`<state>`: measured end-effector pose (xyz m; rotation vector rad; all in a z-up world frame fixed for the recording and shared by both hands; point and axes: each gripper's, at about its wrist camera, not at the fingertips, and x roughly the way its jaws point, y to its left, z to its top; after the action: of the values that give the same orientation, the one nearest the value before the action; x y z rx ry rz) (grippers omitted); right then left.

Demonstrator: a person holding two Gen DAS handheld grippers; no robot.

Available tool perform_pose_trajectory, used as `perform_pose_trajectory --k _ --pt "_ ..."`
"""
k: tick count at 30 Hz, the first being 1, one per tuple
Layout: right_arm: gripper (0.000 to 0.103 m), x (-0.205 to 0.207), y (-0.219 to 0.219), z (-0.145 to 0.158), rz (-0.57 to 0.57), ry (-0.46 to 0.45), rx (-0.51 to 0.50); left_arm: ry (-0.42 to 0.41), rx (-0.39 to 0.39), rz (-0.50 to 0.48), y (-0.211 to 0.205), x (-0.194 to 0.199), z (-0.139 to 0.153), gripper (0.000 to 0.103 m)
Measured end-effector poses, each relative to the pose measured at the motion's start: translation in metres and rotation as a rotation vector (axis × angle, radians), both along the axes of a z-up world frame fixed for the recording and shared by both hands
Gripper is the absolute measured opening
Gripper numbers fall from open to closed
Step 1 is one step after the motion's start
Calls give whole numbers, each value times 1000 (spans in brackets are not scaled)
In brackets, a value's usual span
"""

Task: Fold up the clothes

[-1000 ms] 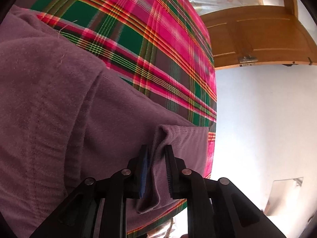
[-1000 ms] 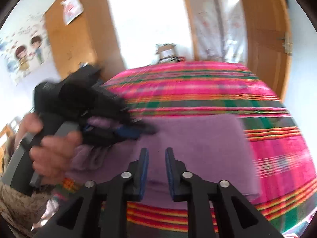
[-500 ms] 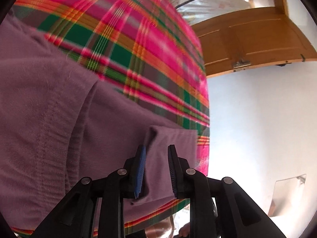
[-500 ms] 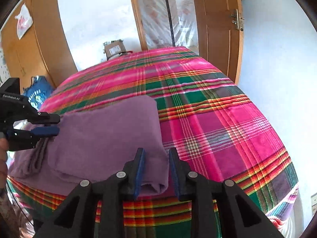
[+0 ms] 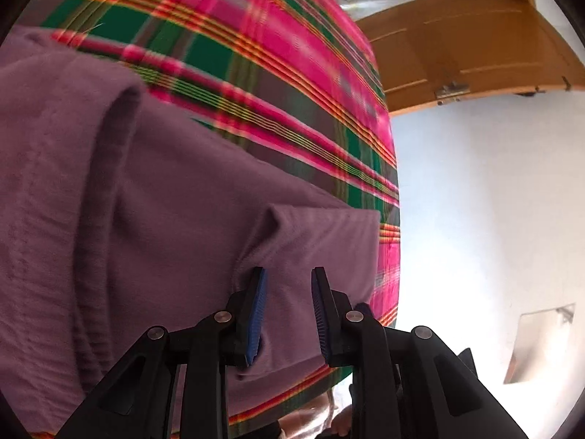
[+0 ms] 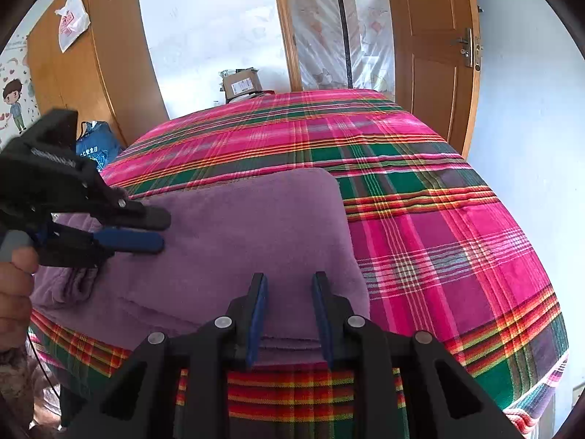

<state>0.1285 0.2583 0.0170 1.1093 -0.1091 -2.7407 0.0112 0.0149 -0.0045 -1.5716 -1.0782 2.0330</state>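
Note:
A purple garment [image 6: 237, 241] lies folded on the plaid bedspread [image 6: 420, 226] near the bed's front edge; it also fills the left wrist view [image 5: 164, 219]. My left gripper [image 5: 289, 278] is open, jaws apart just above the garment's folded corner, holding nothing. It shows in the right wrist view [image 6: 161, 232] at the garment's left side. My right gripper [image 6: 289, 281] is open and empty above the garment's front edge.
A wooden door [image 6: 431, 55] stands behind the bed on the right, a wardrobe [image 6: 87, 73] on the left. A cardboard box [image 6: 241, 84] sits behind the bed and a blue bag [image 6: 97, 146] by the wardrobe. The white wall [image 5: 475, 201] is right of the bed.
My left gripper let go of the garment's corner and opened. My right gripper swung right and back, then settled over the front edge; the garment now lies flat.

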Motion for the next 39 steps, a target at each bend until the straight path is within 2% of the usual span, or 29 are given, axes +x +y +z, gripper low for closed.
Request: perform_pose_trajectory --k 5,9,13,19,21,26,33,39 --pt "26 3 -7 7 -16 21 39 17 -21 30 -13 8 3 26" --pt "26 11 -27 19 89 83 1 -6 -8 46 -12 9 3 26" --pt "27 17 -53 16 195 85 13 -12 -1 45 -12 14 -1 26" --pt "31 31 -77 16 266 122 49 -24 9 48 -15 14 -5 26" --pt "31 35 -76 15 294 103 6 -32 16 37 -14 15 -7 26" --pt "31 29 -79 1 311 27 -28 -68 42 6 -4 10 -13 26" --pt "31 20 -83 -4 318 17 -31 -49 41 -25 4 1 -4 26" --pt "39 7 -85 -6 307 -19 -88 -68 86 -25 7 -7 -6 31"
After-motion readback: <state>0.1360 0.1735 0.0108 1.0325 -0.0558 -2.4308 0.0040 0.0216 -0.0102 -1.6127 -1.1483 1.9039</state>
